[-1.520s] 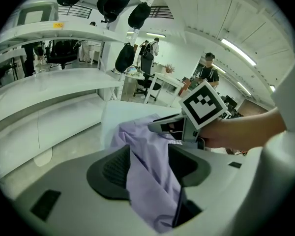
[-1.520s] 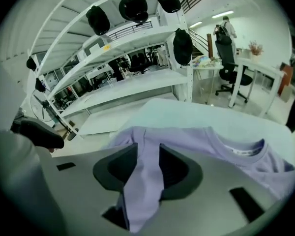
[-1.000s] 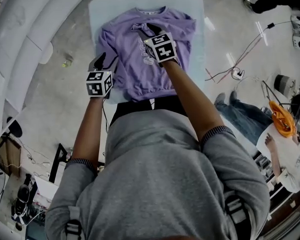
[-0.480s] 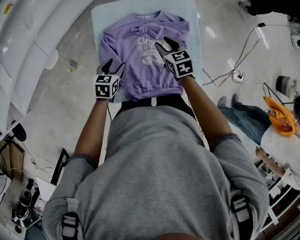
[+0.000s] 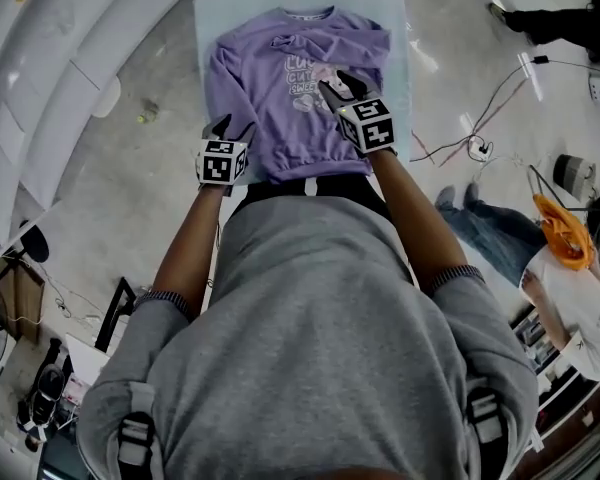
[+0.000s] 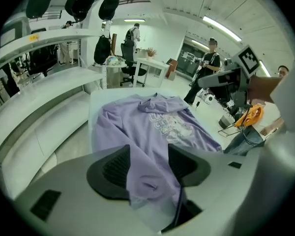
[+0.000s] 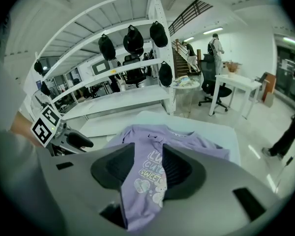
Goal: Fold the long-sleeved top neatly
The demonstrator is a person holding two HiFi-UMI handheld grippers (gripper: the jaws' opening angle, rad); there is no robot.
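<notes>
Purple top (image 5: 280,108) lies flat. Left gripper (image 5: 230,128) at its left hem corner, jaws released. Right gripper (image 5: 338,85) over its right front, jaws apart, empty.

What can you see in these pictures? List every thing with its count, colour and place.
top: one, purple, print up, flat on the table
table: one, pale, under the top
shelves: several tiers, white, curved, beside the table
caps: four, black, hanging on the shelves
chair: one, black, by a white desk in the background
cables: several, dark and red, on the floor right of the table
bundle: one, orange, far right
bystanders: a few, background and far right
left gripper: one, grey, jaws apart, at the top's near left corner
right gripper: one, grey, jaws apart, over the top's right half
arms: two, grey sleeves pushed up
</notes>
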